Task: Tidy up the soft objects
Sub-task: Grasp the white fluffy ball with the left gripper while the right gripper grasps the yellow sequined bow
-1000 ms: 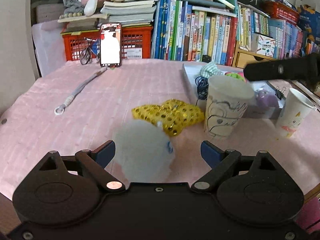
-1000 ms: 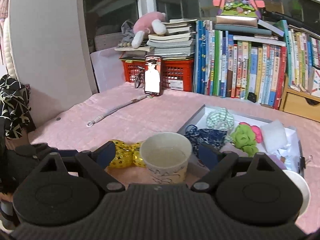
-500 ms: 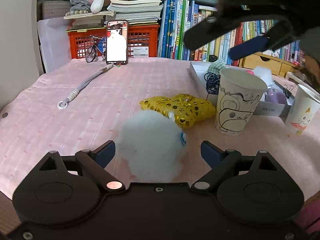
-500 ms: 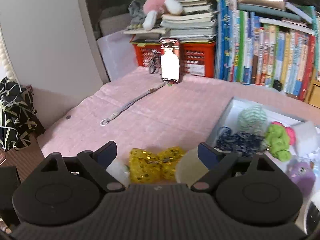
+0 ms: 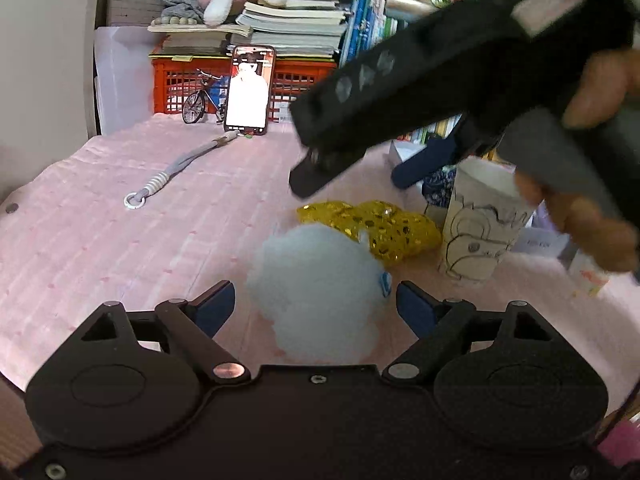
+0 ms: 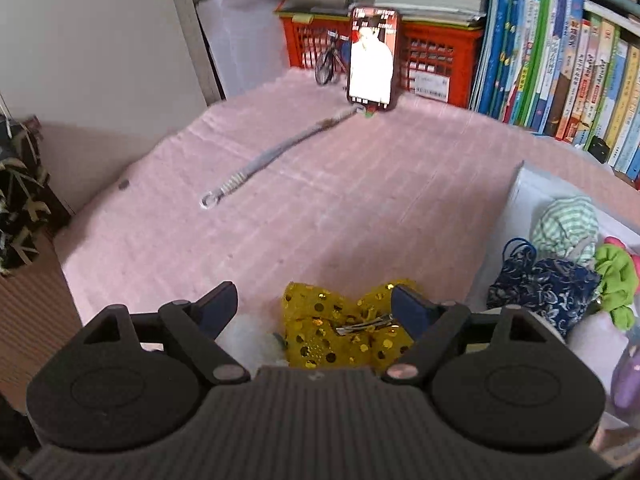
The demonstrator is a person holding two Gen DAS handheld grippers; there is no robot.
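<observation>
A fluffy pale-blue pom-pom (image 5: 316,292) lies on the pink tablecloth between the fingers of my left gripper (image 5: 316,302). Its jaws are closing, and a thin gap still shows at each pad. Behind it lies a gold sequin bow (image 5: 380,228). My right gripper (image 5: 356,176), held by a hand, hangs above the bow, pointing steeply down. In the right wrist view the gold sequin bow (image 6: 344,328), with a metal clip on it, sits below and between the fingers of the right gripper (image 6: 314,304). Those jaws are closing too, clear of the bow. The pom-pom (image 6: 244,332) peeks out at the left.
A paper cup (image 5: 476,232) with a drawing stands right of the bow. A white tray (image 6: 516,200) on the right holds a striped scrunchie (image 6: 568,224), a navy pouch (image 6: 544,288) and green fabric (image 6: 616,276). A phone (image 6: 374,60), lanyard (image 6: 264,164), red basket and books stand farther back.
My right gripper swung left from above the cup to above the gold bow and tipped downward. The left gripper crept forward around the pom-pom and its jaws narrowed.
</observation>
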